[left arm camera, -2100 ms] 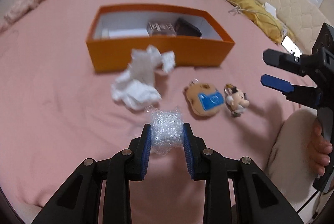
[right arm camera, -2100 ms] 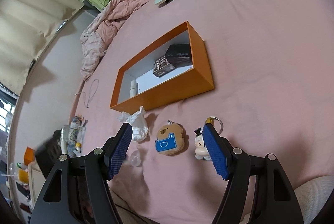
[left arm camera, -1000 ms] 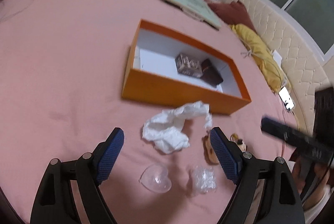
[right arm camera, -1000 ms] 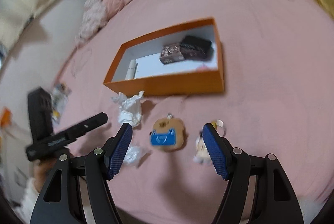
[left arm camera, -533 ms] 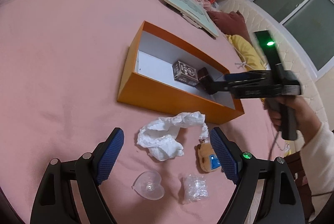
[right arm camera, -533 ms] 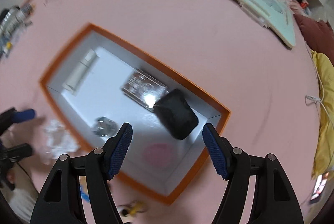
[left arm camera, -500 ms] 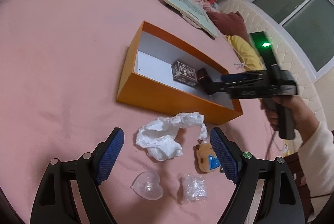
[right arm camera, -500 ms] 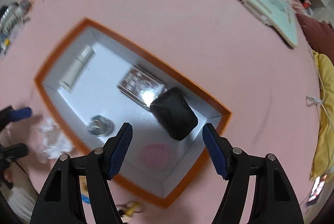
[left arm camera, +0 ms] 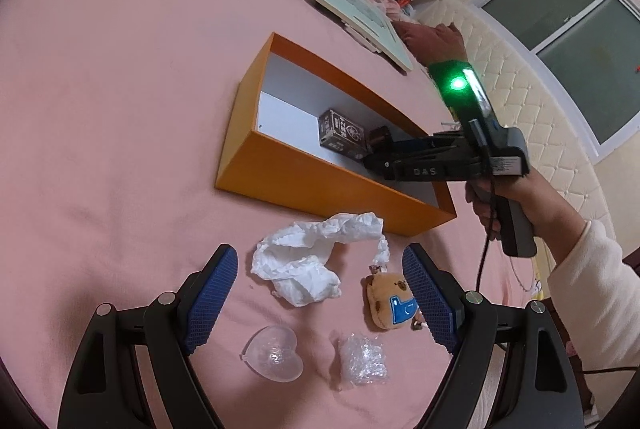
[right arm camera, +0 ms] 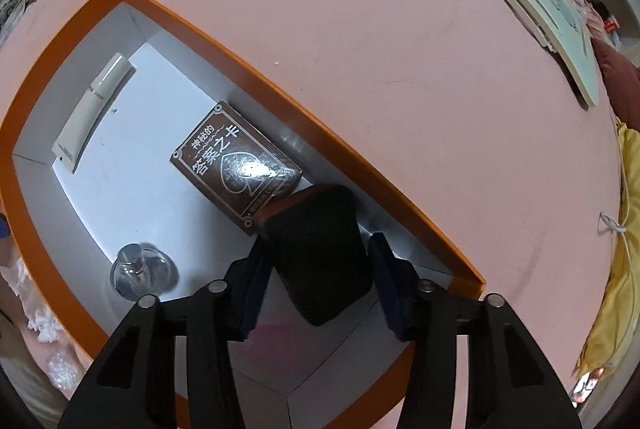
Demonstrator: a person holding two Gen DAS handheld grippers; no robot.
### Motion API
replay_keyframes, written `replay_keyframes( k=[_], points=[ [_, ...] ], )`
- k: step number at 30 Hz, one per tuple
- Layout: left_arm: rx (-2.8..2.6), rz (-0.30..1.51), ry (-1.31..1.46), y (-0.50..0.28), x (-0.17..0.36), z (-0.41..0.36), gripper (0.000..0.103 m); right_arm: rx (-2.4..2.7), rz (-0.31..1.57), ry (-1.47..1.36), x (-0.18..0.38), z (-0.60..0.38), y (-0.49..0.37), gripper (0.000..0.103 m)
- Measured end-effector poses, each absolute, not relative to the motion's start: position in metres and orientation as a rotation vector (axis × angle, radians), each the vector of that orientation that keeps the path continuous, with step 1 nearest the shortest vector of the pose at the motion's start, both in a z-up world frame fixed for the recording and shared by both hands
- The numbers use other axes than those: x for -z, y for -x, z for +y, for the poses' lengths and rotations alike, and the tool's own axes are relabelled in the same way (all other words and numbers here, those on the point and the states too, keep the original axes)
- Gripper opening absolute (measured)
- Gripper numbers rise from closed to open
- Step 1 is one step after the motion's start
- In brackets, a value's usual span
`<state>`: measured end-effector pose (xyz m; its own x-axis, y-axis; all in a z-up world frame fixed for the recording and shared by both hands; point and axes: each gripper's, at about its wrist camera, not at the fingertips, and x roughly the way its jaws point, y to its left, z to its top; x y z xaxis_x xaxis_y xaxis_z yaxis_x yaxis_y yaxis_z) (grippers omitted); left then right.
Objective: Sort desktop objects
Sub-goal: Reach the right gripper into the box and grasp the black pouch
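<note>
Right gripper (right arm camera: 316,285) having dropped into the orange cardboard box (right arm camera: 328,145), jaws just closing around the black pouch (right arm camera: 320,249), contact unclear | box holding pouch, brown card pack (right arm camera: 236,165), white tube (right arm camera: 92,109), clear dome (right arm camera: 138,271) | left gripper (left arm camera: 320,303) spread, empty; only its view showing crumpled tissue (left arm camera: 308,261), capybara plush (left arm camera: 390,303) on bed.

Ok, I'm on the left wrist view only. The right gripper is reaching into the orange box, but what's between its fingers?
Observer: The black case. The right gripper straddles it; its fingers have just been closing, with a slight gap left on one side.
Operator: Anything in the orange box that my view misses?
Observer: A white tube lies at the end away from the case.
Operator: Anything else?
Observer: A clear round piece sits on the box floor.
</note>
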<state>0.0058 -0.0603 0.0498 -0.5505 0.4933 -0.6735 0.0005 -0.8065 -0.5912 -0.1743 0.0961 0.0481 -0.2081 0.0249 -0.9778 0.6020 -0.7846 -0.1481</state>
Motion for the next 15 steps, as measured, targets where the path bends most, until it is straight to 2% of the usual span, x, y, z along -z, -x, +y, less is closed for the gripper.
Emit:
replay_keyframes(
  k=[5,10,15],
  points=[
    [-2.417,-0.786,1.299,-0.007,-0.048,-0.062,0.084,2.125,0.6,-1.604,-0.073,0.107,0.161,0.048],
    [-2.429,-0.781,1.304,-0.007,-0.047,-0.063,0.084,2.177,0.353,-1.532,-0.12,0.127,0.128,0.048],
    [-2.447,-0.76,1.309,-0.008,-0.048,-0.062,0.084,2.126,0.086,-1.566,-0.134,0.147,0.062,0.048]
  ],
)
